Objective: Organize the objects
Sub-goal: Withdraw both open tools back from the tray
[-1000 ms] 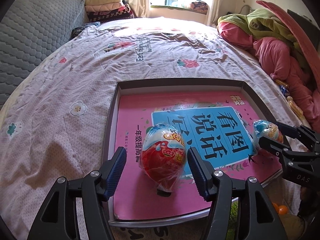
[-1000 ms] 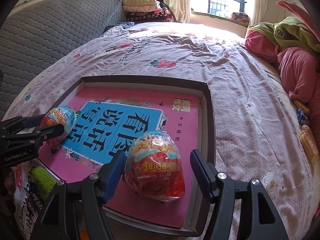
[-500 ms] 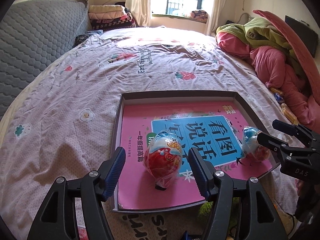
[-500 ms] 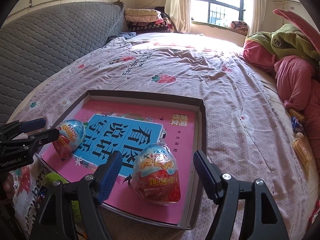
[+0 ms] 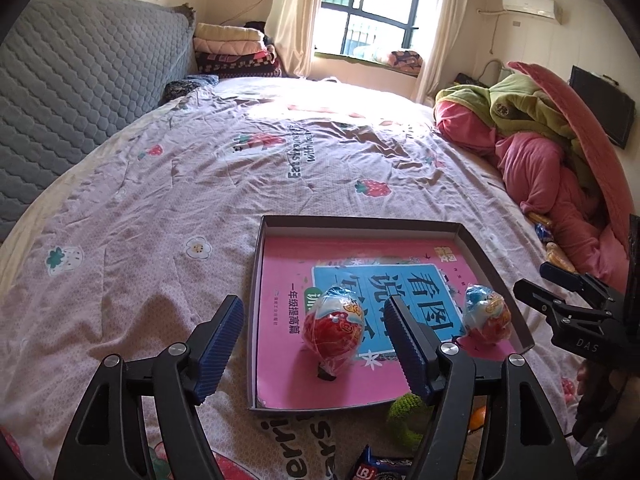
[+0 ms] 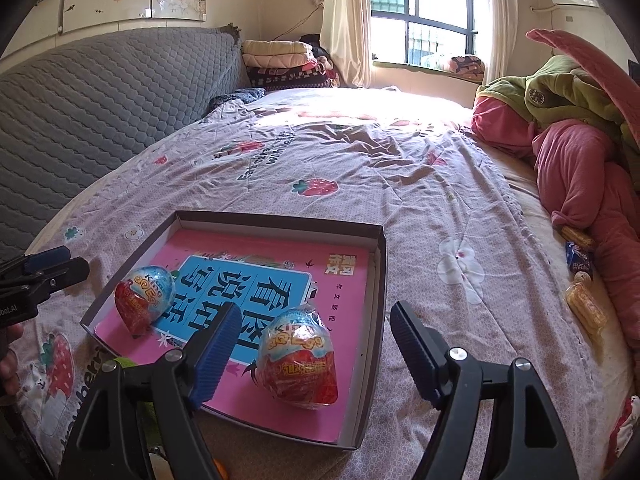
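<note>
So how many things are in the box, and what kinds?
Wrapped toy eggs: 2
Pink book: 1
Total in the box: 3

The right gripper (image 6: 316, 344) is opening, holding nothing. One egg (image 6: 298, 364) sits in the box (image 6: 378, 276) under it, another egg (image 6: 144, 298) far left.
</note>
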`<action>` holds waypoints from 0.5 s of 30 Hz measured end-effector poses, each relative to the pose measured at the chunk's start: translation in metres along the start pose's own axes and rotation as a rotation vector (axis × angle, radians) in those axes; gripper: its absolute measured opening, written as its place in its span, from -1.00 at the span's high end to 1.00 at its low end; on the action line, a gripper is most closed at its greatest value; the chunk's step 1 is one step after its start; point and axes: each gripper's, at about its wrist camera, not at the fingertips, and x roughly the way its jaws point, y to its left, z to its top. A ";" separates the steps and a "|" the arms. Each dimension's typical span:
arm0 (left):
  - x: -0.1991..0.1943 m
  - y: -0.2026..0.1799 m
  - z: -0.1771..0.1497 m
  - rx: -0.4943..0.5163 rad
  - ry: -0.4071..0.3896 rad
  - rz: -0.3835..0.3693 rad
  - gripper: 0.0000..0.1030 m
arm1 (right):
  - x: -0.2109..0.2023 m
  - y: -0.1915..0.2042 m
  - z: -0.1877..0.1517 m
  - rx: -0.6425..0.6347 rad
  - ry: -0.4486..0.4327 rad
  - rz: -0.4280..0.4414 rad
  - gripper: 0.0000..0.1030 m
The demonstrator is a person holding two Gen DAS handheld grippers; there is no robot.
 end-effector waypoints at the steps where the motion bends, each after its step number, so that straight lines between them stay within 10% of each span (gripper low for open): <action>1: -0.002 0.000 0.001 -0.003 -0.005 -0.001 -0.45 | -0.001 0.000 0.001 -0.002 -0.003 0.000 -0.49; 15: -0.028 -0.011 -0.009 0.020 -0.051 0.038 -0.49 | -0.039 0.007 0.004 -0.016 -0.074 0.019 -0.49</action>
